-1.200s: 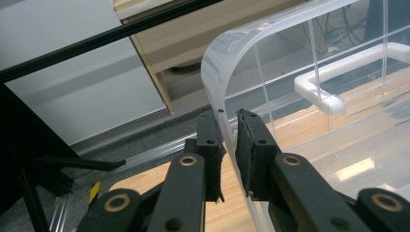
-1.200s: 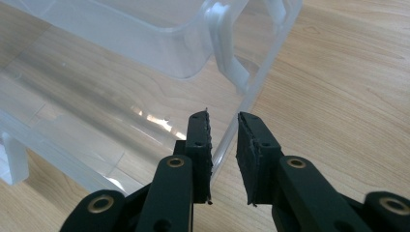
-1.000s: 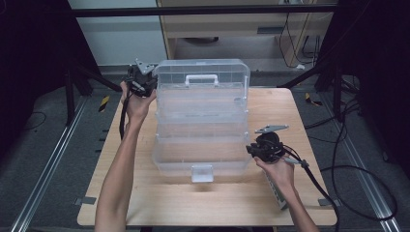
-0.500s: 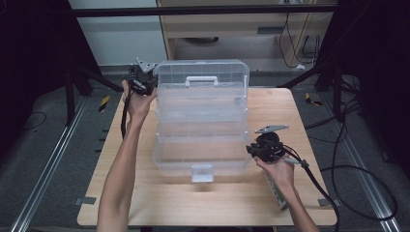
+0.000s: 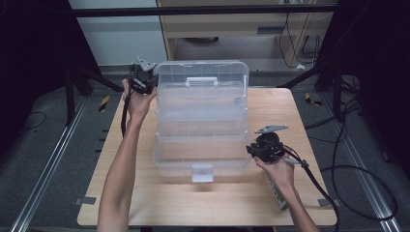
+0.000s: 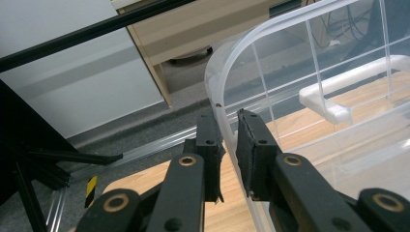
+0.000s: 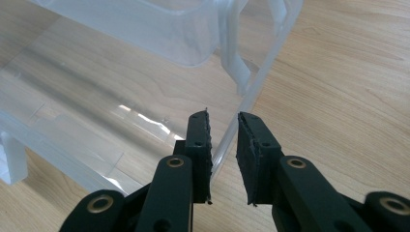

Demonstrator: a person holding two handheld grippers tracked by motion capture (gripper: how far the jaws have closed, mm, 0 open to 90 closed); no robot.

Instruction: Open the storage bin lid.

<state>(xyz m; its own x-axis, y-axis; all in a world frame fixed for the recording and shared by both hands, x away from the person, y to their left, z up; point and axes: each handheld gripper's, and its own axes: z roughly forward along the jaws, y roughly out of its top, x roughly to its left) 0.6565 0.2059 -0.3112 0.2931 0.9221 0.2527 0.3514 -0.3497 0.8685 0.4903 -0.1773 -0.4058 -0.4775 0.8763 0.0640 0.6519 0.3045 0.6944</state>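
Note:
A large clear plastic tiered box (image 5: 200, 121) stands folded out in steps on the wooden table (image 5: 227, 203), with a white handle (image 5: 201, 81) on its lid and a latch (image 5: 202, 172) at the front. My left gripper (image 5: 145, 77) is raised at the lid's far left corner. In the left gripper view the lid's rim (image 6: 217, 87) runs between the left gripper (image 6: 226, 118) jaws, which are closed on it. My right gripper (image 5: 251, 149) is at the lowest tray's right side. There the tray wall (image 7: 251, 92) is pinched in the right gripper (image 7: 222, 118).
A pale flat object (image 5: 275, 193) lies on the table under the right forearm. Cables (image 5: 348, 169) trail over the floor at the right. A black frame bar (image 5: 203, 9) and a cabinet (image 5: 232, 29) stand behind the table. Bare wood shows along the front edge.

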